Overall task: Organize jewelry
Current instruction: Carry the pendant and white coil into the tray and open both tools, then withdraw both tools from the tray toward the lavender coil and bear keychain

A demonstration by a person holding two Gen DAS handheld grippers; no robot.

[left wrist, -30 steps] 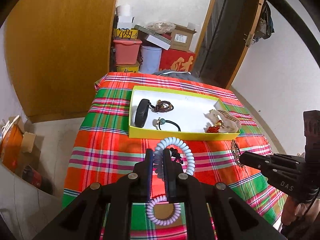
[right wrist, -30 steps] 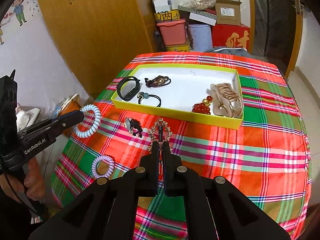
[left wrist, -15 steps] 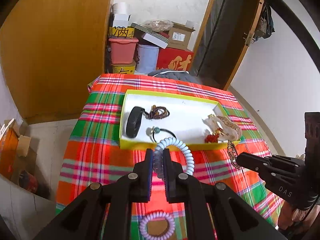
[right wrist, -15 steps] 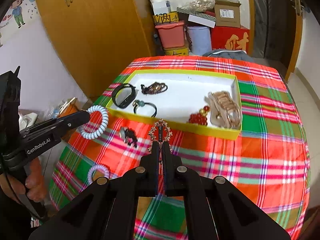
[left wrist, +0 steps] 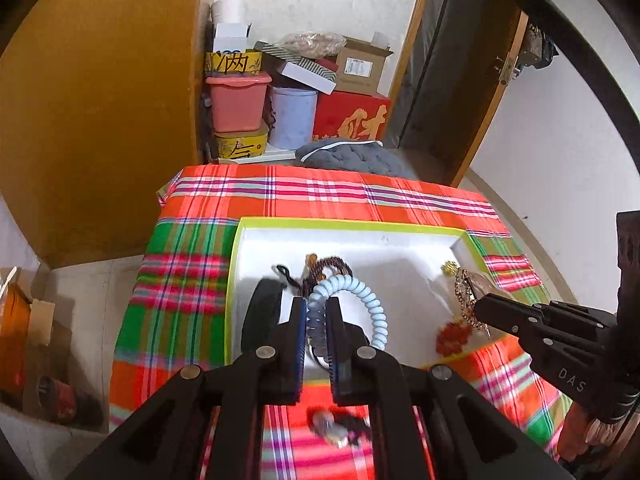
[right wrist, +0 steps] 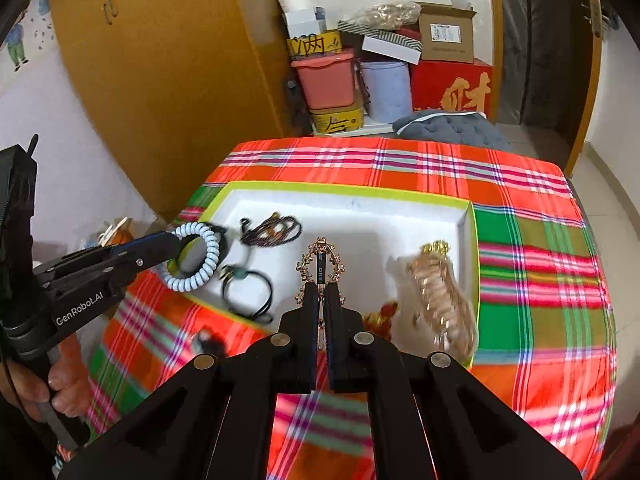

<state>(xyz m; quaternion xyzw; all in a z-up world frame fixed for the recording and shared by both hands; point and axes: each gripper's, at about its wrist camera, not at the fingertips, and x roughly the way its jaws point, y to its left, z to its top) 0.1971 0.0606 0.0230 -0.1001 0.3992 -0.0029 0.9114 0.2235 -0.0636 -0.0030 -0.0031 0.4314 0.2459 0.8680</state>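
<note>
My left gripper (left wrist: 316, 306) is shut on a pale blue coil hair tie (left wrist: 360, 304) and holds it over the left end of the yellow-rimmed white tray (left wrist: 348, 224); it also shows in the right wrist view (right wrist: 198, 256). My right gripper (right wrist: 320, 294) is shut on an ornate gold hairpin (right wrist: 320, 260), held above the tray's (right wrist: 348, 190) front middle. In the tray lie a black band (left wrist: 260, 312), a dark bead bracelet (right wrist: 272, 232), a black hair tie (right wrist: 248, 292), red beads (left wrist: 452, 336) and a gold claw clip (right wrist: 440, 300).
The tray sits on a table with a red and green plaid cloth (right wrist: 540, 280). A small dark trinket (left wrist: 336, 428) lies on the cloth before the tray. Boxes and tubs (right wrist: 360, 64) are stacked behind the table beside a wooden wardrobe (right wrist: 160, 80).
Both grippers have moved forward from over the cloth to above the tray, each still holding its item. The purple coil tie has dropped out of view.
</note>
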